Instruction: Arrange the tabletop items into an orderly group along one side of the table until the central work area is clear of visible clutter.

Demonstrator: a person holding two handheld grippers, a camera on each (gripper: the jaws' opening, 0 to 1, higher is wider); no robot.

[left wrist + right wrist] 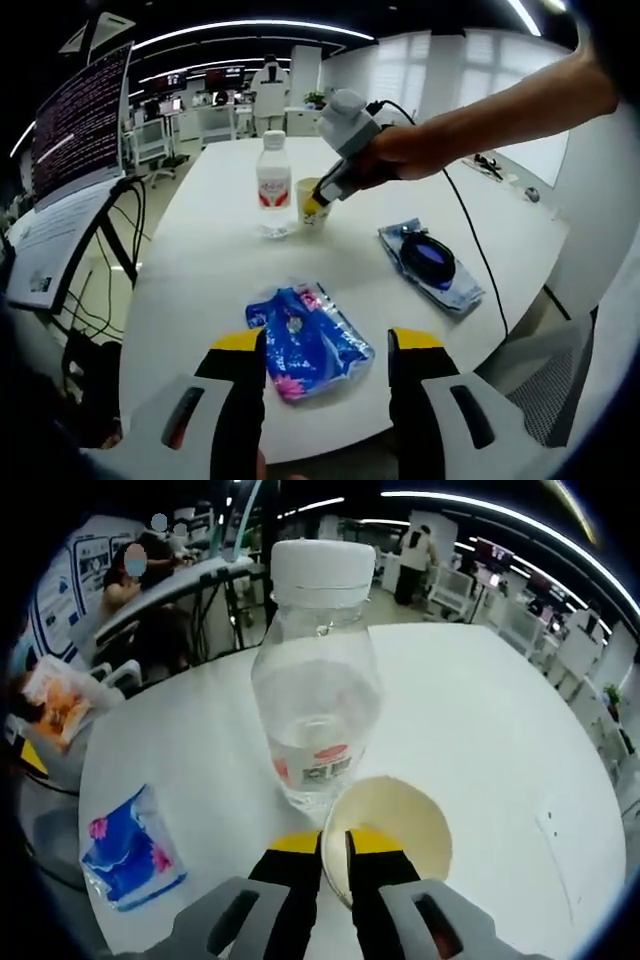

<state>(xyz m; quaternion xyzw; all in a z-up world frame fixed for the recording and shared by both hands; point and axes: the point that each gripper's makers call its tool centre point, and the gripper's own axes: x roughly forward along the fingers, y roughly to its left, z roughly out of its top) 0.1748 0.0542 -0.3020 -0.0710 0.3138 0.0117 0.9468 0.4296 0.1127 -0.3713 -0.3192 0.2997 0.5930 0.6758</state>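
The right gripper [335, 865] pinches the near rim of the paper cup [392, 832], jaws pressed onto its wall, so it can be shifted beside the water bottle [317, 695] toward the table's [210, 260] far edge. The left gripper [327, 365] hangs spread over the blue snack packet [305, 340] near the table's near edge, apparently next to be gathered; the wipes pack [430, 262] lies toward the side edge.

No text can be read with certainty in either view. The water bottle [316, 680] carries a label [325, 765] with a red mark and some dark characters, but they are too blurred to read. The label [273, 187] is also too small in the left gripper view. The big monitor [82, 125] beside the counter [200, 260] shows many lines of small text, not legible. The blue packet [305, 340] has a printed pattern, no readable words
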